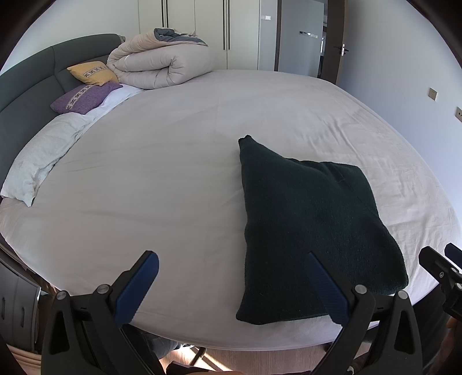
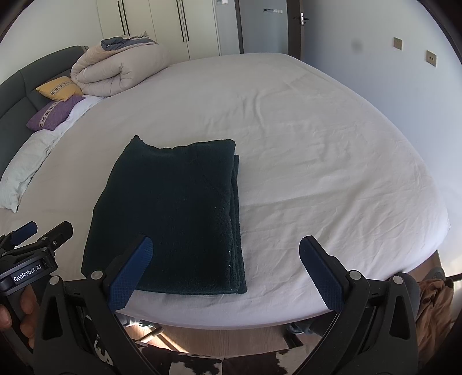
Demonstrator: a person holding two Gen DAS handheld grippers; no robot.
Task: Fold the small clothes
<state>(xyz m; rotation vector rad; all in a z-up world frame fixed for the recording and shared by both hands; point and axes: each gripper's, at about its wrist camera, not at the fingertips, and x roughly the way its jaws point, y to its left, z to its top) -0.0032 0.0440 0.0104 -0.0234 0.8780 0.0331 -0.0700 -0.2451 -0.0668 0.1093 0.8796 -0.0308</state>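
Folded dark garment [image 2: 170, 213] lies on bed [image 2: 317, 150]; left tongs [image 1: 231, 285] and right tongs [image 2: 228, 268] gape wide

Setting: home bedroom. Evidence: large bed [image 2: 288, 115] w/ pale fitted sheet fills most of both views; dark padded headboard [image 1: 26, 86] at far left. By headboard: yellow cushion [image 1: 92, 72], purple cushion [image 1: 83, 96], white pillow [image 1: 43, 155], rolled beige duvet [image 1: 156, 63]. Back wall: tall cream wardrobe doors [image 2: 173, 26] w/ long dark handles; doorway w/ lever handle [image 1: 343, 50] beside them. Wall switch plates [image 2: 431, 59] on rt wall. Wood floor [image 2: 219, 337] below bed edge.
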